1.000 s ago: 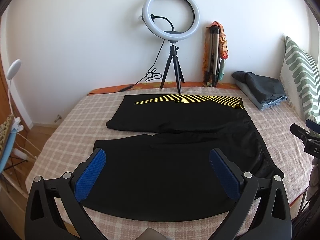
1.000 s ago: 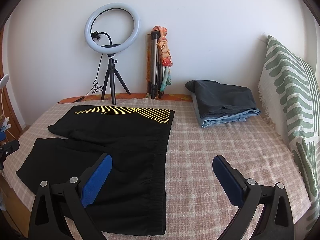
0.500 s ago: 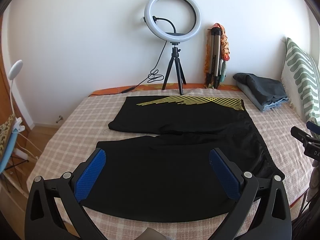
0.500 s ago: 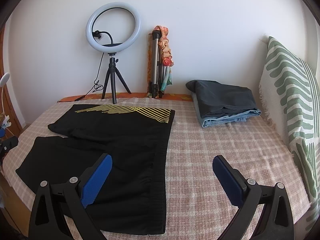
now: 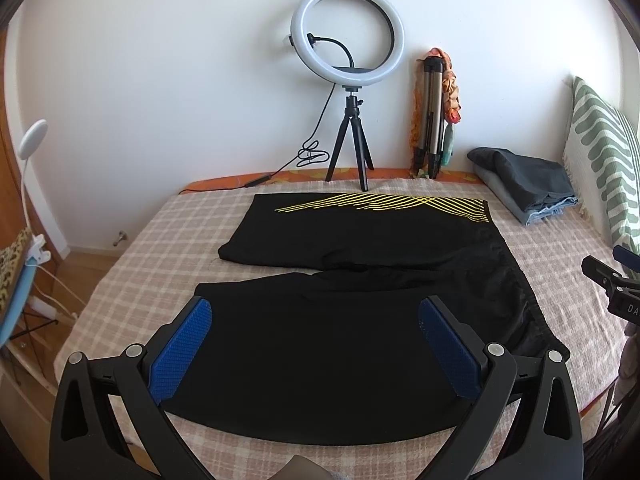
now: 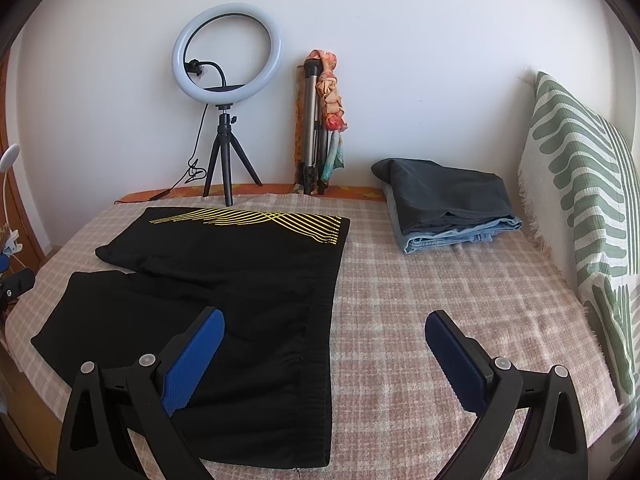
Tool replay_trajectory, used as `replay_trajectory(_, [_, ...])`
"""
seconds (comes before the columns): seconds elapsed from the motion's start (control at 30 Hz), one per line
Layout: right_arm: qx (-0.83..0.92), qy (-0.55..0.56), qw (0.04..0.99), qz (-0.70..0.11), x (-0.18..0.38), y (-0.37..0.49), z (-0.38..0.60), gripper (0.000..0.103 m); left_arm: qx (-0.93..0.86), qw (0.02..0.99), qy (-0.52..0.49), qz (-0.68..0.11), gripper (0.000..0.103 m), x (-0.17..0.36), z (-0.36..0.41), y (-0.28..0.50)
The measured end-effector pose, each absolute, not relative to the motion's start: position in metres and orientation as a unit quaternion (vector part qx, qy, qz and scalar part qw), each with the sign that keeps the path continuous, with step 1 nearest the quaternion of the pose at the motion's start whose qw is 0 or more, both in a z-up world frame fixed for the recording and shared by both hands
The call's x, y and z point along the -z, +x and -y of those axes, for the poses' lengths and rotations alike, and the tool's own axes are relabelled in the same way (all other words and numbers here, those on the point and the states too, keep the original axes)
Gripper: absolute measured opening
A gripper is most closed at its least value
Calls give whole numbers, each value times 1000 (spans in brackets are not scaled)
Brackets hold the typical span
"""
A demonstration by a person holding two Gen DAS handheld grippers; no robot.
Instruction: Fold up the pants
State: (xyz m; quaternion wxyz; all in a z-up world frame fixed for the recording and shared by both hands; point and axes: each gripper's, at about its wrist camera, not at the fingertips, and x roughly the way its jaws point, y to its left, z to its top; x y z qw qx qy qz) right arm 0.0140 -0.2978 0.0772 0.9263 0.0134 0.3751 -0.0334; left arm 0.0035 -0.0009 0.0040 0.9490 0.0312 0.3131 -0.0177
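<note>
Left wrist view: black pants (image 5: 360,280) lie flat and unfolded on the checked bedspread (image 5: 152,264), both legs pointing left, waistband to the right. Far leg carries yellow stripes (image 5: 400,206). Left gripper (image 5: 316,344) hangs above the near leg, jaws wide apart, nothing between the blue pads (image 5: 180,352); contact with the cloth cannot be told. Beyond the pants, against the wall: ring light (image 5: 347,36) on a small tripod, folded tripod (image 5: 430,120) to its right. Right of the pants: stack of folded clothes (image 5: 524,188), then a green-patterned pillow (image 5: 604,168). Part of the right gripper (image 5: 616,292) shows past the waistband.

Right wrist view: right gripper (image 6: 324,356) sits over the pants' waistband (image 6: 320,340) edge, jaws wide, empty; left pad above black fabric, right pad above bare bedspread. Pants (image 6: 208,280) spread leftward. Folded clothes (image 6: 448,208) lie right of and behind the pants, well apart.
</note>
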Motion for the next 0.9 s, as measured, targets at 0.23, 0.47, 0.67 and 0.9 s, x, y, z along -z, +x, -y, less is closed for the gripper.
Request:
replay_trajectory(0.23, [33,13,927,-374,-78,14,299,102,16,950,32,-311,103,-5,0,4])
replay_trajectory(0.47, [33,12,928,-372,-79,13,299,102,17,951,31,-309,103,-6,1,4])
replay_trajectory(0.67, [33,11,928,-371,-80,14,298,102,16,952,33,-305,103,-7,2,3])
replay_trajectory(0.9, [33,10,927,-373,-79,14,297,102,13,951,32,-307,103,-7,1,3])
